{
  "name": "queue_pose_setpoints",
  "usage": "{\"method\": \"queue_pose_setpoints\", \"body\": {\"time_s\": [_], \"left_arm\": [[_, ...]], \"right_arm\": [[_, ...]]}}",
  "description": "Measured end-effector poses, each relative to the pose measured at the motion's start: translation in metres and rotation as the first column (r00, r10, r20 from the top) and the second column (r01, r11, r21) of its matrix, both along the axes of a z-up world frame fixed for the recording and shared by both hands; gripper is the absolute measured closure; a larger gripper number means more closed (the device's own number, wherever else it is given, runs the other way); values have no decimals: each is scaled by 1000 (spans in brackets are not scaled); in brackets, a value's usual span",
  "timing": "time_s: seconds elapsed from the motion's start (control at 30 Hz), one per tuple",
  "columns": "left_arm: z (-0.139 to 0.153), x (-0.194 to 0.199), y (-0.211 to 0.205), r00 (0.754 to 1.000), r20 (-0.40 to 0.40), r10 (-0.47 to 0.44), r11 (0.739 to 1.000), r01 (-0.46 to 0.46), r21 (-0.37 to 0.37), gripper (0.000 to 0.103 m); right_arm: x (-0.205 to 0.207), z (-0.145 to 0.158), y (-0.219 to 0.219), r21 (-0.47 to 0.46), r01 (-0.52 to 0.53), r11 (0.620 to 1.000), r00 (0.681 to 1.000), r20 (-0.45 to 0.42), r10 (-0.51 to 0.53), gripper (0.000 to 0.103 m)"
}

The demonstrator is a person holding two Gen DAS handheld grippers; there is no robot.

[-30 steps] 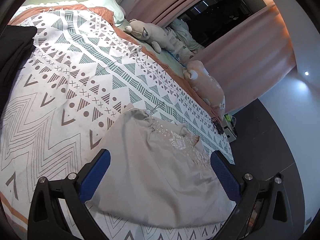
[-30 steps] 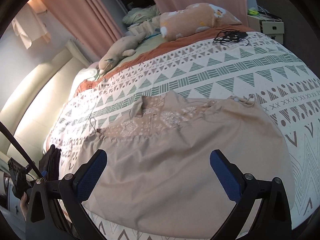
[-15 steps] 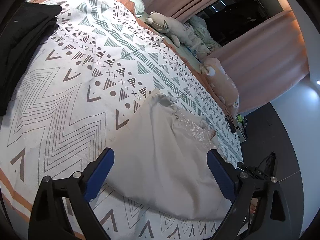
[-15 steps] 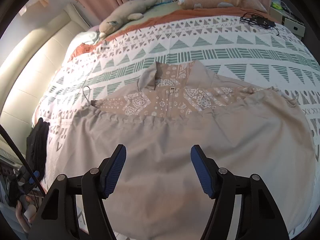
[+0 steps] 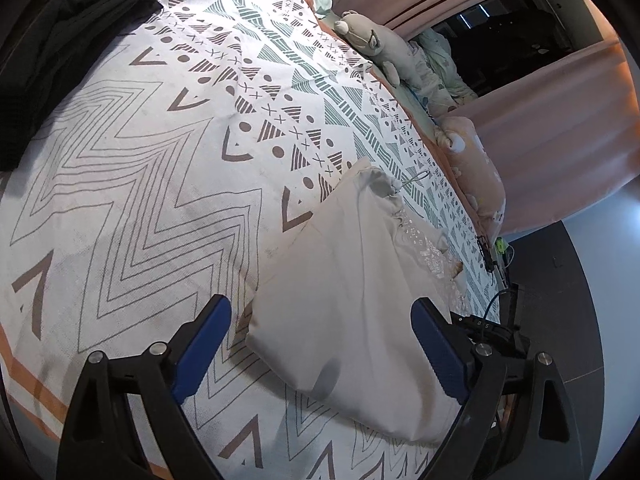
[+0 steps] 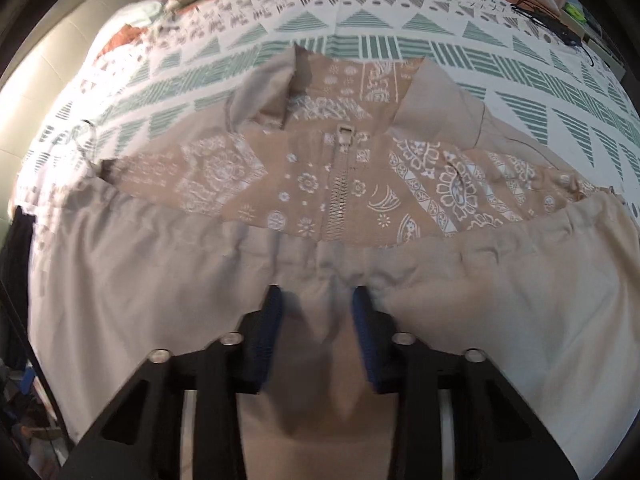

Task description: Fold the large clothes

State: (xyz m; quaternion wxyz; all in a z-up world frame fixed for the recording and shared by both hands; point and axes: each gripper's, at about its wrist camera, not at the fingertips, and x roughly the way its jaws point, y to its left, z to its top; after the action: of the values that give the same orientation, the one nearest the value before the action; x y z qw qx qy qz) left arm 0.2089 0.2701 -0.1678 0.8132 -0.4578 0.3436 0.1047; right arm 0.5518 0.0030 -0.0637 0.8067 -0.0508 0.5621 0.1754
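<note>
In the left wrist view we see our left gripper (image 5: 320,344) with its blue fingers (image 5: 204,344) spread wide, holding nothing, hovering over the near left corner of the beige jacket (image 5: 352,300). The jacket lies folded on the patterned bedspread (image 5: 140,200), its gathered hem toward the far side, with a thin drawstring loop (image 5: 416,178) poking out beside it. A stack of black clothes (image 5: 60,40) sits at the far left edge of the bed, well apart from the jacket, and a plush toy (image 5: 372,44) lies along the far side near the pink curtain (image 5: 560,128). In the right wrist view our right gripper (image 6: 318,320) has its fingers drawn close together with a ridge of the jacket's (image 6: 160,280) plain beige fabric bunched between them, so it is pinching the cloth near the middle of the folded edge. Beyond the fingertips we see the printed lining, the zipper (image 6: 338,184) running up the centre, and the open collar (image 6: 280,88) lying flat against the bedspread (image 6: 520,60).
</note>
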Motion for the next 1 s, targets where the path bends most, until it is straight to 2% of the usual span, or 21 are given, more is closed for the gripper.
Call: {"method": "queue_pose_setpoints", "body": {"time_s": [0.03,0.1,0.2,0.37,0.53,0.8,0.9,1.0], "left_arm": [[-3,1,-1,1000,-5,-4,1000,4,-5,10],[-7,2,-3,1000,-15,-6,1000,6,-11,10],[-10,3,-3,1000,-19,-9,1000,8,-14,10],[-8,7,-2,1000,-6,-4,1000,4,-26,10],[-6,8,0,1000,10,-2,999,3,-51,10],[-10,-9,2,1000,14,10,993,-9,-116,10],[-13,-15,2,1000,10,7,990,-6,-142,10],[-17,-16,0,1000,18,3,984,1,-180,17]], "right_arm": [[4,-4,2,-21,0,1000,1000,12,0,93],[8,-2,5,-9,-19,1000,999,27,20,103],[9,16,6,-4,-50,999,993,105,50,103],[15,52,1,48,-39,998,982,189,29,103],[32,38,8,44,-30,999,985,172,22,103],[56,-20,10,22,6,1000,996,89,-8,103],[57,-25,13,29,13,1000,996,92,-16,103],[63,-20,7,57,14,998,999,38,-16,103]]}}
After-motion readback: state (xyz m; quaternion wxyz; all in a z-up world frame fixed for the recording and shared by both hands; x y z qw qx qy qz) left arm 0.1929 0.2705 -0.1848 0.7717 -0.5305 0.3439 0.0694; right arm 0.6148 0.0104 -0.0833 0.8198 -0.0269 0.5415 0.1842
